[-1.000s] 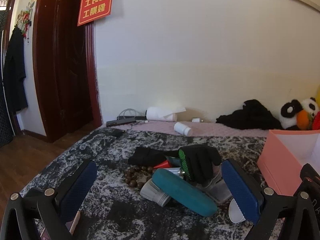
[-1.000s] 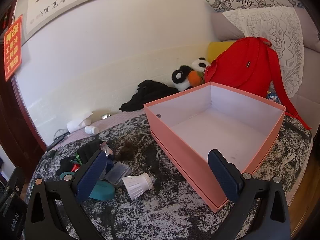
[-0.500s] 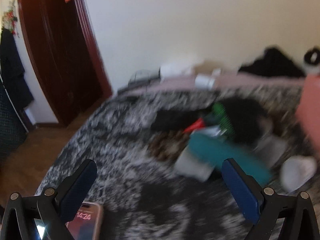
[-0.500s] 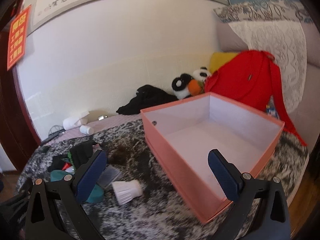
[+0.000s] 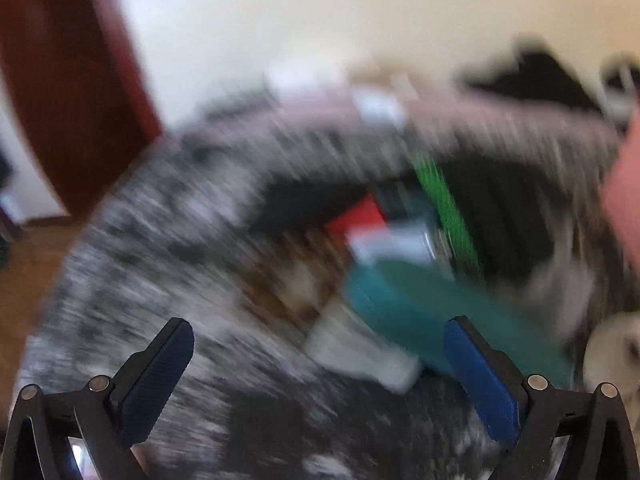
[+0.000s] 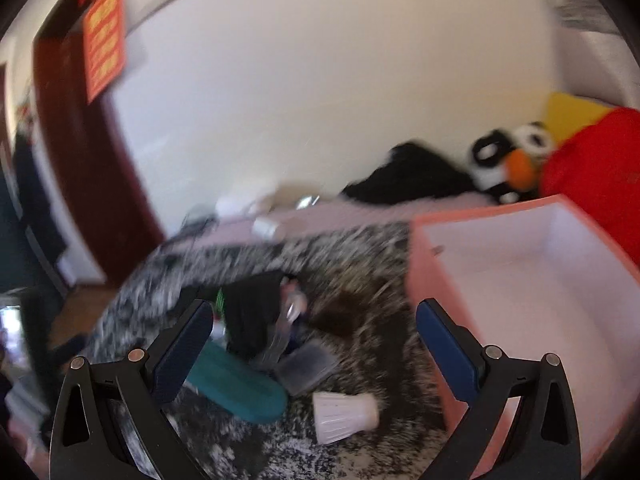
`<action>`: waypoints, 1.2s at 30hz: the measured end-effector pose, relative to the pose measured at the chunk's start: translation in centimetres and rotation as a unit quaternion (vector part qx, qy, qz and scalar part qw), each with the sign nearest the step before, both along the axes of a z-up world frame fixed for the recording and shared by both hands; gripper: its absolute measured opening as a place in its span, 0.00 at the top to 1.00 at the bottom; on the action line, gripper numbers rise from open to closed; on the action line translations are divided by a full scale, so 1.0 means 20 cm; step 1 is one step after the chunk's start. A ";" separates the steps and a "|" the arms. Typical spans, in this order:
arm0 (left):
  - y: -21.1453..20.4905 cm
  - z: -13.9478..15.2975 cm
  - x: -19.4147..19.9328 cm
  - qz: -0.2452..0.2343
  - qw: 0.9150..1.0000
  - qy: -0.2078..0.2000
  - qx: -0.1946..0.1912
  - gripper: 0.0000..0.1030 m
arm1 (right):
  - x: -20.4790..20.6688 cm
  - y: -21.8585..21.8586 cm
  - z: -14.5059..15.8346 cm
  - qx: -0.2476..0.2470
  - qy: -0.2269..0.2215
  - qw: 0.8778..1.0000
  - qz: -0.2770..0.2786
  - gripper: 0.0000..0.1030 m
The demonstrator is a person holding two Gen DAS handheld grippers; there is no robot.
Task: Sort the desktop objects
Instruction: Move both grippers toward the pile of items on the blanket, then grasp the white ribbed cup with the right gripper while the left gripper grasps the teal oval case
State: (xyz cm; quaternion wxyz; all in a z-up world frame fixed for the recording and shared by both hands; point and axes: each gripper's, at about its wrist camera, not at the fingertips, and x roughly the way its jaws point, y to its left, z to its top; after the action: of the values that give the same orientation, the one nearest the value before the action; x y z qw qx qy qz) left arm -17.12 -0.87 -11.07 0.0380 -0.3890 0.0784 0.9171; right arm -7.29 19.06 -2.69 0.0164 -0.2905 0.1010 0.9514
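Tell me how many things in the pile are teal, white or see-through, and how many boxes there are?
Teal: 1, the teal case
White: 1, the white ribbed cup
See-through: 1, the clear plastic case
Boxes: 1, the pink box
Total: 4

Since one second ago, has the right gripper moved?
Yes. The right gripper swung left: the fixed pink cardboard box slid right in its view, and the door now shows.
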 end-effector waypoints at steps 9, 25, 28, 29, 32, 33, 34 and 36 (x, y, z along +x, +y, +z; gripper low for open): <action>0.17 0.00 0.01 -0.097 0.994 0.030 0.028 0.00 | -0.18 0.12 -0.31 -0.082 -0.120 0.989 0.022 0.00; 0.32 -0.19 -0.08 -0.080 0.996 0.037 -0.011 0.05 | -0.34 0.02 -0.77 0.044 -0.256 0.965 0.023 0.06; 0.25 -0.14 -0.06 -0.083 0.996 0.027 0.023 0.27 | -0.31 0.05 -0.72 0.025 -0.235 0.971 0.023 0.38; 0.22 -0.12 -0.05 -0.083 0.996 0.028 0.033 0.33 | -0.31 0.06 -0.71 0.020 -0.230 0.973 0.024 0.38; 0.15 -0.04 -0.03 -0.075 0.996 0.042 0.037 1.00 | -0.28 0.08 -0.69 0.015 -0.217 0.975 0.038 0.38; 0.13 -0.03 -0.02 -0.080 0.995 0.039 0.043 1.00 | -0.27 0.07 -0.67 0.020 -0.211 0.976 0.041 0.38; 0.12 -0.03 -0.02 -0.088 0.994 0.035 0.049 1.00 | -0.26 0.06 -0.65 0.025 -0.204 0.978 0.044 0.38; 0.14 -0.04 0.02 -0.110 0.993 0.038 0.038 1.00 | -0.24 0.04 -0.60 0.032 -0.187 0.981 0.049 0.38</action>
State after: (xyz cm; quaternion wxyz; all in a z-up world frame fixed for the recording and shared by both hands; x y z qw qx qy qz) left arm -16.74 1.92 -11.86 0.1500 -0.3414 0.0869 0.9238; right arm -12.00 19.81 -14.70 -0.0022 -0.4676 0.0516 0.8824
